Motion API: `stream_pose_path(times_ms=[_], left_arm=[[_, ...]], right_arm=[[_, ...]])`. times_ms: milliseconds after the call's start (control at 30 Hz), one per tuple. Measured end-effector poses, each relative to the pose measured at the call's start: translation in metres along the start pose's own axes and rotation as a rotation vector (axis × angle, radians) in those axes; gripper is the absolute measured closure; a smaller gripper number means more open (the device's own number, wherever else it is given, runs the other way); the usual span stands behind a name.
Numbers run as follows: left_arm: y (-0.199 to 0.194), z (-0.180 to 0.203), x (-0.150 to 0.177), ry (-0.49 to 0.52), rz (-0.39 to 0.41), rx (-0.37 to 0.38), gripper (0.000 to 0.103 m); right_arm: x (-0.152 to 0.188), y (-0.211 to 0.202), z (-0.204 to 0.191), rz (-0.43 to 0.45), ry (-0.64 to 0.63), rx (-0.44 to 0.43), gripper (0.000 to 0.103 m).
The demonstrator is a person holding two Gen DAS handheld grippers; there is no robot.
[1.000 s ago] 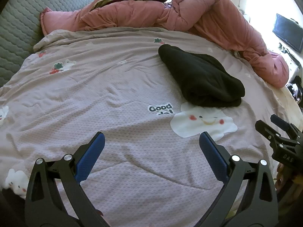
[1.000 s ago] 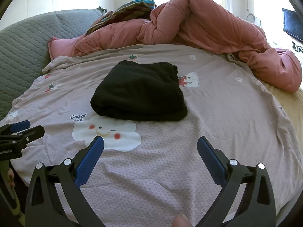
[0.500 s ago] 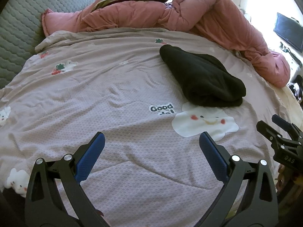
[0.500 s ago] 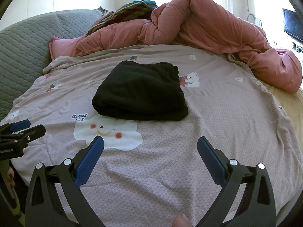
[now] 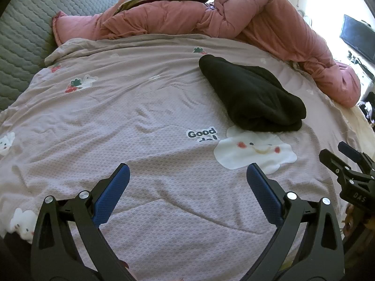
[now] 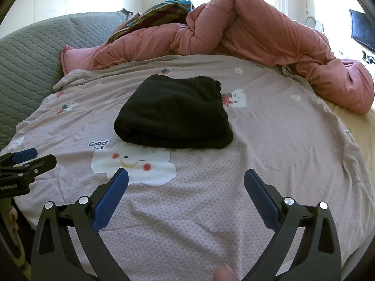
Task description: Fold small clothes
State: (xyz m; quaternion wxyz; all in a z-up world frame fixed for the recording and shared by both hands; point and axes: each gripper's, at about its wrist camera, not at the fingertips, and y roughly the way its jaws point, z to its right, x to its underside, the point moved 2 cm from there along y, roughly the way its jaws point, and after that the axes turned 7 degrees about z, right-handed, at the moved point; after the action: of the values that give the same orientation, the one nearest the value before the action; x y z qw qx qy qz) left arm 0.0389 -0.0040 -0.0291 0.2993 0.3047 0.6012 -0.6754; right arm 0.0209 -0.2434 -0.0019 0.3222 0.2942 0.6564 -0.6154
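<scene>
Left wrist view
Left gripper (image 5: 187, 175): jaws are held wide apart; nothing is gripped. Both blue pads are seen above bare bedspread.
Black garment (image 5: 252, 98): folded into a compact bundle, lying ahead and to the right of the left gripper, well apart from it. Its near edge touches the top of the white cloud print (image 5: 254, 151).
Bedspread (image 5: 117, 117): mauve, lightly wrinkled; a broad uncovered area is seen left of the garment and between the garment and the gripper.
Far edge: bounded by a rolled pink duvet (image 5: 234, 23), which curves down the right side, near the garment but apart from it.
Left edge: bounded by a grey quilted headboard (image 5: 21, 42).
Right gripper (image 5: 339, 154): seen at the right border, at the bed's right edge; jaw spacing cannot be told from this view.

Right wrist view
Right gripper (image 6: 186, 175): jaws are spread fully; nothing is held. The left pad overlaps the lower margin of the cloud print (image 6: 133, 161).
Black garment (image 6: 173, 112): centred ahead of the gripper, folded, resting flat. Its rounded fold faces the camera and borders the cloud print.
Bedspread (image 6: 281, 140): uncovered to the right of the garment as far as the duvet (image 6: 269, 37) and the bed's right margin.
Near zone: uncovered between the jaws and the garment.
Left gripper (image 6: 28, 157): visible at the left border, over the bed's near-left edge.
Fingertip (image 6: 223, 274): a person's fingertip is visible at the bottom border.
</scene>
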Motion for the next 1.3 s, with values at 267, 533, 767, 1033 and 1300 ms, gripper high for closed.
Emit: stream_pose_path(times_ms=[267, 533, 767, 1033, 1300], left_arm=[[0.0, 0.002, 0.001, 0.001, -0.001, -0.005, 0.01], [-0.001, 0.002, 0.001, 0.001, -0.001, -0.005, 0.01], [-0.001, 0.002, 0.001, 0.002, -0.001, -0.002, 0.01], [0.0, 0.002, 0.001, 0.003, -0.003, -0.002, 0.01], [0.001, -0.001, 0.001, -0.002, -0.005, -0.003, 0.01]], right_arm=[[0.0, 0.0, 0.0, 0.002, 0.002, 0.0, 0.005], [0.001, -0.001, 0.001, -0.001, 0.006, 0.001, 0.005], [0.001, -0.001, 0.001, -0.002, 0.006, 0.002, 0.005], [0.001, 0.003, 0.005, -0.01, 0.013, 0.017, 0.005], [0.001, 0.008, 0.021, -0.011, 0.046, 0.085, 0.005]])
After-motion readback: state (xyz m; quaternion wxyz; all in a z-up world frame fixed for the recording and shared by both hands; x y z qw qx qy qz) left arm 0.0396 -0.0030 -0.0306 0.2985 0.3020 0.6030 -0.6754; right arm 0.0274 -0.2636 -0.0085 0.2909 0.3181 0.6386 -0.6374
